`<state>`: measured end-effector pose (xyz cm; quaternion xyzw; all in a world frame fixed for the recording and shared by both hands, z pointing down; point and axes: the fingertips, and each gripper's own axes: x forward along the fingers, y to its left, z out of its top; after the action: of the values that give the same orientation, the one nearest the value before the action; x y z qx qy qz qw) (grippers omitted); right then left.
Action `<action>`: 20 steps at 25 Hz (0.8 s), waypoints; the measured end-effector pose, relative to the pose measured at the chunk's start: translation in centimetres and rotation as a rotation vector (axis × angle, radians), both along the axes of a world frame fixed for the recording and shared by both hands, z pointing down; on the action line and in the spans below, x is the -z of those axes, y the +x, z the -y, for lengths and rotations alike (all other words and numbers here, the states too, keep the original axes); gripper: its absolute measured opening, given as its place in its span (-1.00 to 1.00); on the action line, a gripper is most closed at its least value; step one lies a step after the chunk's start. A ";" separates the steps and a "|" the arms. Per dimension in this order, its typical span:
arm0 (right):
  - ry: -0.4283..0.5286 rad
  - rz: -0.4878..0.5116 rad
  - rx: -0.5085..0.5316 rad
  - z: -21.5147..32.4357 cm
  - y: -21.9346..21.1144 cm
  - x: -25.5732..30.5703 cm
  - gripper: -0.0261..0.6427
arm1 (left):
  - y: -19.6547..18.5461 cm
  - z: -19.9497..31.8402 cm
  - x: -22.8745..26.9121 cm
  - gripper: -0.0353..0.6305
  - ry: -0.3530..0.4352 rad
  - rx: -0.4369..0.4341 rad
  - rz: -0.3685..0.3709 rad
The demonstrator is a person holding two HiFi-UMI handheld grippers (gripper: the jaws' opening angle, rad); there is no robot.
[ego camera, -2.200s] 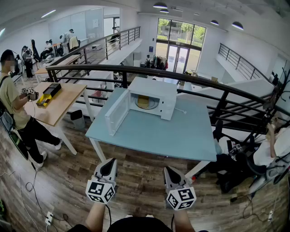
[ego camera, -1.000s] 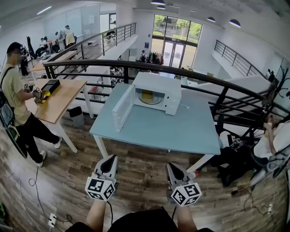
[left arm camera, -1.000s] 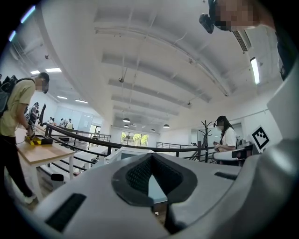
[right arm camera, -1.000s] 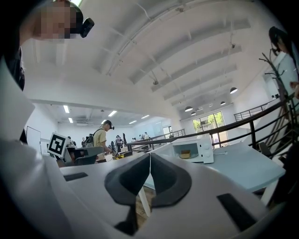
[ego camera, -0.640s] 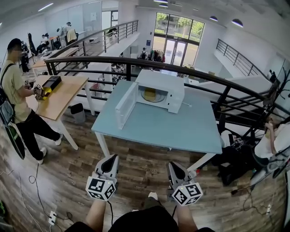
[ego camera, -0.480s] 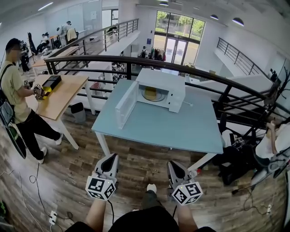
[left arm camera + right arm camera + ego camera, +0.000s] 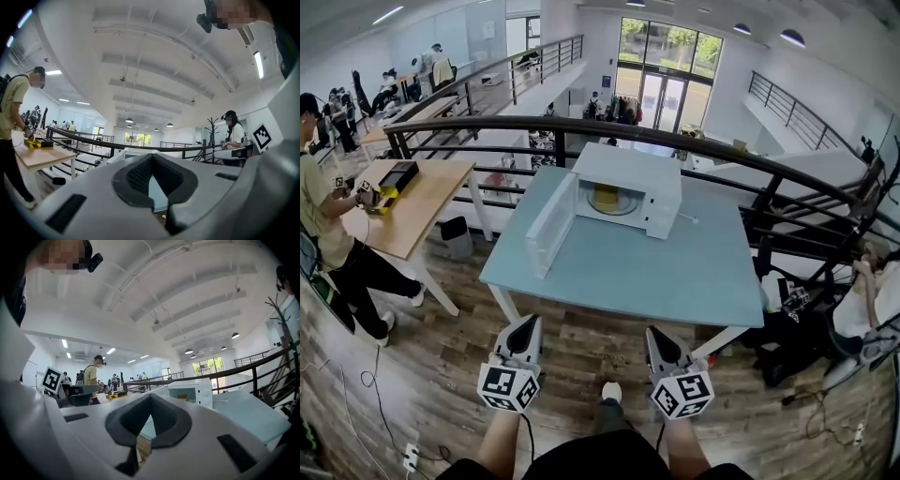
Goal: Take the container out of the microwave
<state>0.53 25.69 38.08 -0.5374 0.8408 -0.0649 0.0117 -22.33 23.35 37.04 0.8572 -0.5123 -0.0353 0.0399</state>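
At the far left a person stands at a wooden table (image 7: 417,208). Nearer the middle, the left gripper (image 7: 523,324) is held low over the plank floor, its jaws closed tip to tip on nothing. Beyond it stands a blue table (image 7: 675,277), well apart from both grippers. A white microwave (image 7: 661,192) sits near its far edge, and the microwave door (image 7: 551,225) hangs open toward the table's left edge. The container (image 7: 606,196) shows inside the cavity as a small yellowish shape. It is probably light and rigid, best gripped by its rim or a side wall and kept level. The right gripper (image 7: 654,336) is also low, closed and empty. The container's lower part, any lid and its contents are too small to make out.
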 end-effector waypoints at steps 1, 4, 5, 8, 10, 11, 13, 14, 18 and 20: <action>-0.001 -0.003 0.002 0.9 0.3 -0.1 -0.90 | 0.3 0.9 -0.1 -0.87 0.001 0.002 0.000; -0.001 -0.003 0.005 3.6 1.6 -0.2 -0.90 | 1.4 3.5 0.0 -0.87 0.003 0.002 0.009; 0.000 0.000 0.005 4.5 2.1 -0.3 -0.90 | 1.8 4.3 0.1 -0.87 0.004 0.002 0.013; -0.003 0.010 0.004 7.3 3.7 -0.3 -0.90 | 3.2 7.0 0.6 -0.87 0.009 0.009 0.022; -0.011 0.017 0.006 9.2 4.7 -0.5 -0.90 | 4.2 8.8 0.8 -0.87 0.008 0.014 0.028; -0.015 0.021 0.007 10.1 5.1 -0.6 -0.90 | 4.7 9.7 0.8 -0.87 0.007 0.015 0.031; -0.020 0.033 0.008 11.8 6.0 -0.7 -0.90 | 5.6 11.4 0.8 -0.87 0.003 0.015 0.035; -0.022 0.041 0.008 12.7 6.5 -0.7 -0.90 | 6.1 12.2 0.7 -0.87 0.000 0.015 0.037; -0.031 0.060 0.025 16.1 8.1 -0.6 -0.90 | 7.9 15.5 0.7 -0.87 -0.013 0.024 0.037; -0.029 0.056 0.042 17.8 8.6 -0.6 -0.90 | 8.7 17.1 0.6 -0.87 -0.019 0.031 0.037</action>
<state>9.18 7.88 38.66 -0.5175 0.8503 -0.0925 0.0260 -13.66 6.27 36.45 0.8493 -0.5264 -0.0149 0.0380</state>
